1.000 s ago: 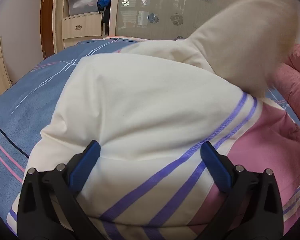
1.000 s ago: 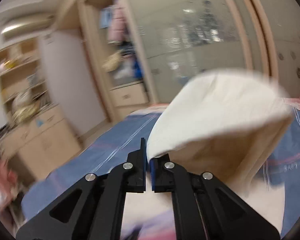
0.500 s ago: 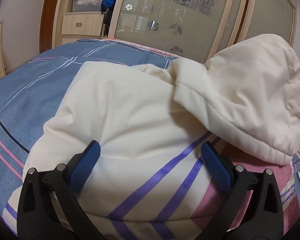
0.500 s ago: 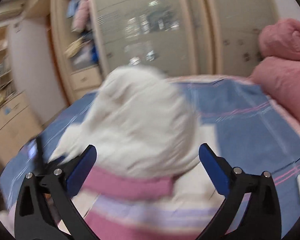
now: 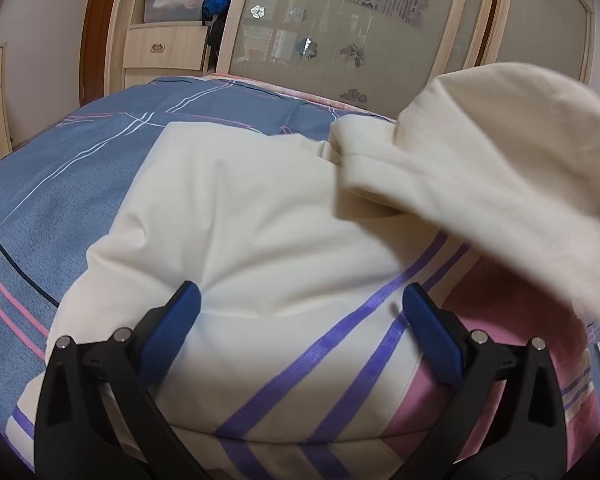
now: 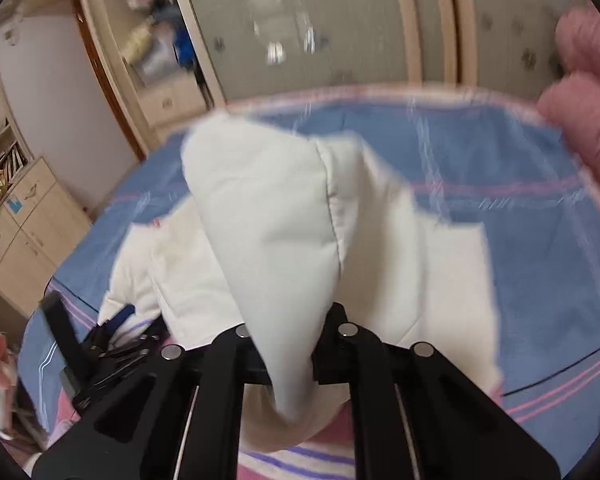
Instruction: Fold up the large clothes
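A cream hoodie (image 5: pixel 260 220) with purple stripes and a pink band lies on the blue striped bed (image 5: pixel 80 168). My left gripper (image 5: pixel 300 312) hovers over its body, open, with the blue pads wide apart and nothing pinched. The hood (image 5: pixel 480 160) hangs raised at the right of the left wrist view. In the right wrist view the hood (image 6: pixel 276 216) runs down between the fingers of my right gripper (image 6: pixel 290 332), which is shut on it. The cloth hides those fingertips. The left gripper (image 6: pixel 112 320) shows at the lower left of that view.
A wardrobe with frosted sliding doors (image 5: pixel 340 40) and drawers (image 5: pixel 160 48) stands past the far edge of the bed. Pink pillows (image 6: pixel 584 92) lie at the right. A low wooden cabinet (image 6: pixel 24 224) stands to the left of the bed.
The right gripper held the hood up, opened with the hood lying on the hoodie, and has shut on the hood again. The left gripper has stayed open in place.
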Demonstrator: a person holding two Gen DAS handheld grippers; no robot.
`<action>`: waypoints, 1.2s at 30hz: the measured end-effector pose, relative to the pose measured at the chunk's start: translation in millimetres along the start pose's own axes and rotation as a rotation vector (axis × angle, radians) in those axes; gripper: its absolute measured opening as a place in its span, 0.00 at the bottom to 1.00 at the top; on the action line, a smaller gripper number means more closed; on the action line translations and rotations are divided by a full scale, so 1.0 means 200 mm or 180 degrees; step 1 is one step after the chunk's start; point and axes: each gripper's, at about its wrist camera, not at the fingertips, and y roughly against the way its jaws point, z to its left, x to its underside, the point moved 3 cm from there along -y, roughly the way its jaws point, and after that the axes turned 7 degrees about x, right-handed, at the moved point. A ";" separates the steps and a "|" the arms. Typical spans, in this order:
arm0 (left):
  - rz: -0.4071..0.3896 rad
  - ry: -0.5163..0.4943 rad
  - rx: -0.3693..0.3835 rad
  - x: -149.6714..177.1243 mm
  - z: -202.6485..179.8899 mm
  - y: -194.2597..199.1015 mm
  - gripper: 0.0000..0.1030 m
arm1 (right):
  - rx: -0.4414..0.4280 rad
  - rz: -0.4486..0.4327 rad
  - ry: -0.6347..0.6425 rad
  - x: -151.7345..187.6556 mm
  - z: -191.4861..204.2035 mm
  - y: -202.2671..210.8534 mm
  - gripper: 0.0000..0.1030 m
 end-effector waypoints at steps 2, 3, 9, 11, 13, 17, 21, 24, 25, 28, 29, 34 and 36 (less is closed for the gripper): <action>0.0132 0.0025 0.0055 -0.05 -0.01 0.08 0.98 | -0.0095 -0.0214 0.0001 0.02 0.00 0.21 0.10; 0.0093 0.0070 0.0077 -0.07 0.00 0.14 0.98 | -0.0202 -0.0235 -0.0029 0.05 -0.01 0.27 0.10; -0.0357 0.0325 0.0143 -0.25 0.05 0.62 0.98 | -0.0778 -0.0036 0.0032 0.45 0.17 0.45 0.10; -0.0342 0.0215 0.0156 -0.27 0.00 0.68 0.98 | -0.0709 0.0164 0.0214 0.62 0.29 0.37 0.11; -0.0307 0.0139 0.0239 -0.27 -0.07 0.70 0.98 | -0.0678 0.0438 0.0256 0.78 0.37 0.25 0.11; -0.0122 0.0029 0.0407 -0.22 -0.23 0.67 0.98 | -0.0637 0.0582 0.0174 0.89 0.41 0.15 0.39; 0.0067 -0.0140 0.0516 -0.16 -0.40 0.61 0.98 | -0.0918 0.0654 0.0166 0.91 0.43 0.21 0.92; 0.0117 -0.0340 0.0487 -0.12 -0.51 0.60 0.98 | -0.1016 0.0556 0.0182 0.90 0.39 0.30 0.92; 0.0125 -0.0402 0.0479 -0.11 -0.54 0.60 0.98 | -0.1022 0.0461 0.0084 0.88 0.34 0.35 0.92; 0.0252 -0.0709 0.0374 -0.07 -0.64 0.58 0.94 | -0.0942 0.0138 -0.0159 0.80 0.18 0.50 0.92; 0.0370 -0.0810 0.0285 -0.05 -0.65 0.55 0.77 | -0.0878 0.0050 -0.0242 0.77 0.13 0.53 0.92; 0.1085 -0.0554 0.0163 0.15 -0.49 0.37 0.38 | -0.0656 -0.0135 -0.0563 0.68 -0.09 0.58 0.92; 0.1235 -0.0508 0.0101 0.25 -0.40 0.32 0.37 | -0.0661 -0.0159 -0.0622 0.67 -0.12 0.57 0.92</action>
